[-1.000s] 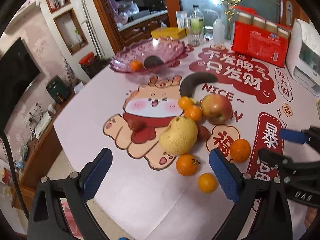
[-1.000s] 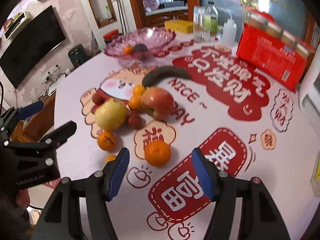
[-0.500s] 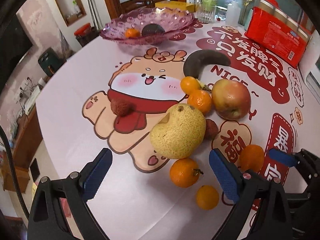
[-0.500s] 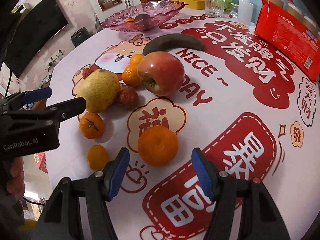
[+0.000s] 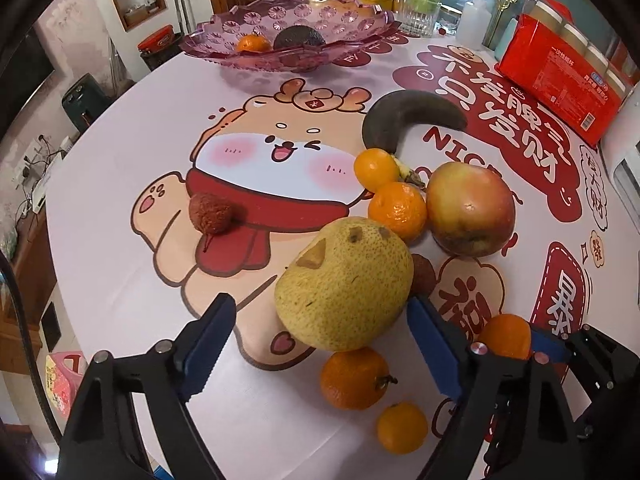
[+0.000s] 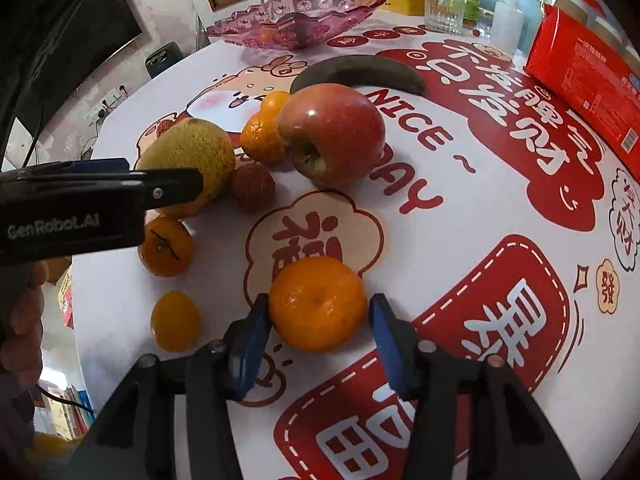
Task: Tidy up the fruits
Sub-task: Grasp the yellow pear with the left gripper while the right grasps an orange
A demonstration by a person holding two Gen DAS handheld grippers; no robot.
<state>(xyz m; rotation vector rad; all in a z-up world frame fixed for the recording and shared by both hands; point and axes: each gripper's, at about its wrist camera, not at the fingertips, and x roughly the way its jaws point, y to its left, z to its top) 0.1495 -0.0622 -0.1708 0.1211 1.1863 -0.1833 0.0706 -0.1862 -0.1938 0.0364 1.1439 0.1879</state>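
Observation:
A yellow pear (image 5: 344,284) lies on the printed tablecloth between the fingers of my left gripper (image 5: 320,340). Its jaws are closing: the right pad (image 5: 430,344) is at the pear's side and the left pad (image 5: 208,344) is still apart from it. My right gripper (image 6: 320,340) is closing around a large tangerine (image 6: 318,304) that rests on the cloth, with its pads just at the fruit's sides and a sliver of gap on the right. A pink glass bowl (image 5: 352,20) at the far side holds a tangerine (image 5: 252,44) and a dark avocado (image 5: 298,38).
Beside the pear lie a red apple (image 5: 470,208), a blackened banana (image 5: 412,112), several small tangerines and two lychees (image 5: 210,212). A red packet (image 5: 560,80), bottles and a glass stand at the back right. A hand (image 6: 24,312) holds the left gripper.
Both grippers have come down closer to the fruit. The left jaws have narrowed around the pear, and the right jaws have narrowed around the large tangerine.

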